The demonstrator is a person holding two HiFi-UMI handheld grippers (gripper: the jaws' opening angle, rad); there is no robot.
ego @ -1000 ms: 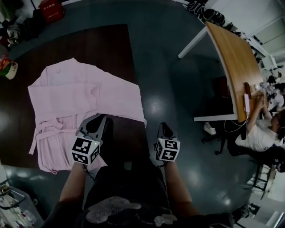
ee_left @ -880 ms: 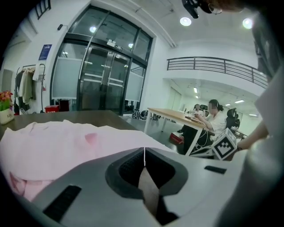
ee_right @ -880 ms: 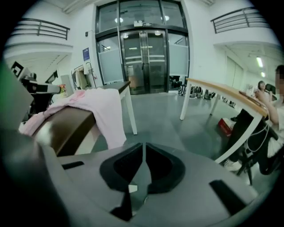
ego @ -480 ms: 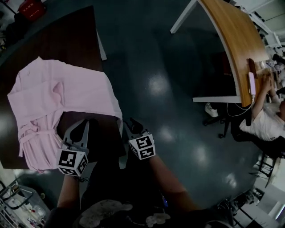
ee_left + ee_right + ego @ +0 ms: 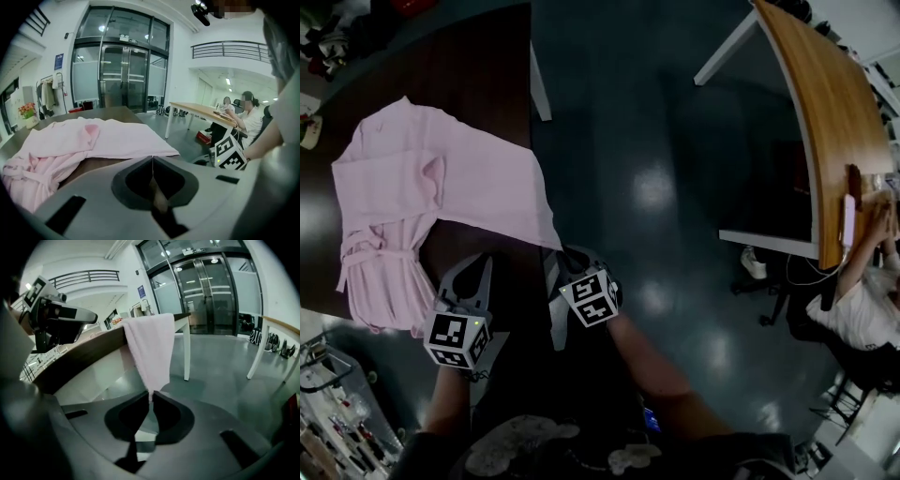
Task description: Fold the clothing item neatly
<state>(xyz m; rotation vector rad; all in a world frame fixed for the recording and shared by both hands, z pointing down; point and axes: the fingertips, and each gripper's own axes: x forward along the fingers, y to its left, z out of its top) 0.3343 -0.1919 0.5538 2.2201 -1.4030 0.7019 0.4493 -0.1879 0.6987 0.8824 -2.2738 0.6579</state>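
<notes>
The pink robe [image 5: 441,178] lies spread on the dark desk [image 5: 478,66], collar end away from the person, its belted lower part bunched at the left edge. One corner spills over the desk's near right edge and hangs down toward the floor [image 5: 656,187].

The right gripper [image 5: 566,255] is right at that corner. In the right gripper view the hanging cloth [image 5: 152,348] tapers down to a point that sits between the tips of the right gripper [image 5: 151,397]; its jaws have just been closing and now pinch the tip of the robe's corner.

The left gripper [image 5: 480,267] hangs over bare desk just beside the robe's lower hem. Its own view shows the left gripper [image 5: 152,161] with jaws clenched together, nothing between them, and the robe [image 5: 93,140] spread out beyond.

Off to the right stands a wooden table [image 5: 825,122] with a seated person [image 5: 862,300] at it.
</notes>
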